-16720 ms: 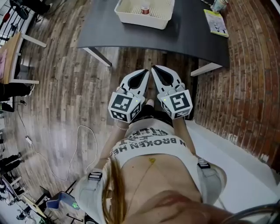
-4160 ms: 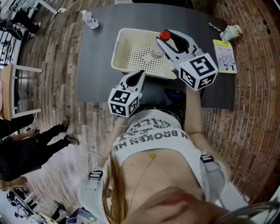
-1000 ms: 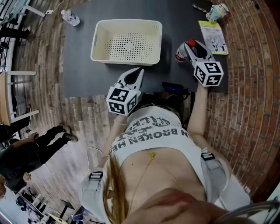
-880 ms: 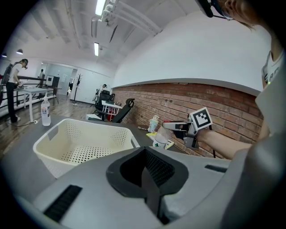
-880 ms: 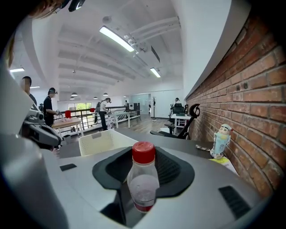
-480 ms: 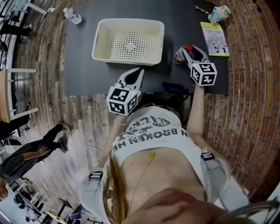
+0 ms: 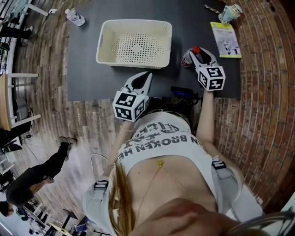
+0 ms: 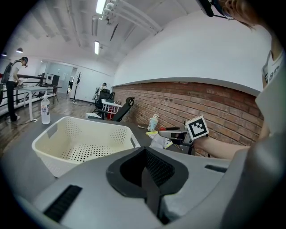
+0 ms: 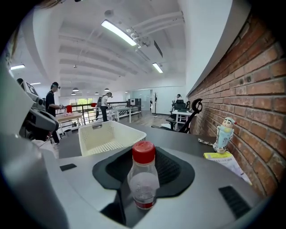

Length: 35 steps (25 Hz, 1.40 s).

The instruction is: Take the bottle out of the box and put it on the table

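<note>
While the right hand-held gripper (image 7: 199,57) clamps an upright red-capped bottle (image 9: 144,179), the perforated box (image 7: 132,63) sits at its 9 o'clock. The left hand-held gripper (image 7: 146,74) is pinched closed.

Long ceiling tubes (image 9: 118,32) light the room brightly and evenly, with mild glare around them. Shadows on the dark table (image 7: 184,14) are soft. All 3 views bulge and darken toward the corners. The bottle (image 9: 143,183) is sharp; the hair (image 7: 122,198) nearest the head camera blurs.
</note>
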Each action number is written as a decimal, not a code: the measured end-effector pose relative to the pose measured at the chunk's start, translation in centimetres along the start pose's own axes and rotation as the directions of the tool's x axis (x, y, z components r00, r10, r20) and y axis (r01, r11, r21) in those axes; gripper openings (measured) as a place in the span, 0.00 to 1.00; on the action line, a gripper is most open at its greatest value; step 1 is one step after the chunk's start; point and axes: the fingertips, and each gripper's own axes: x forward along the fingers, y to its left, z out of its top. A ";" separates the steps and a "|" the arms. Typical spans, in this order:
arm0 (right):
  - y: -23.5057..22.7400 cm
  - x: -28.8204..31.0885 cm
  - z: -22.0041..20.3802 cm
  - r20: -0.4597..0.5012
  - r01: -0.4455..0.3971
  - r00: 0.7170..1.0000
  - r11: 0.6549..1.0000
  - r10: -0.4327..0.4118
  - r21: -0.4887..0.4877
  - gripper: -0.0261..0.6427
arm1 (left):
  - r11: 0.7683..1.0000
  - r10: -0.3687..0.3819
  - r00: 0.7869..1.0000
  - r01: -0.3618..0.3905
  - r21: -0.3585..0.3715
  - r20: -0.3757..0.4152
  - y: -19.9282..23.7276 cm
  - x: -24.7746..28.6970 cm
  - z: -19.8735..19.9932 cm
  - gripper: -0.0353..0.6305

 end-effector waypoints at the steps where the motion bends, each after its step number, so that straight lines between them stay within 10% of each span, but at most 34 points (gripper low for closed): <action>1: 0.0 0.0 0.0 0.003 0.003 1.000 1.000 -0.003 -0.001 0.27 | 1.000 -0.002 1.000 0.002 0.000 -0.002 -0.1 0.0 0.0 0.05; 35: -0.3 -0.7 -0.6 0.108 0.034 0.993 0.997 -0.042 0.071 0.27 | 0.999 -0.029 0.999 0.029 -0.014 -0.021 -1.0 0.5 -1.1 0.05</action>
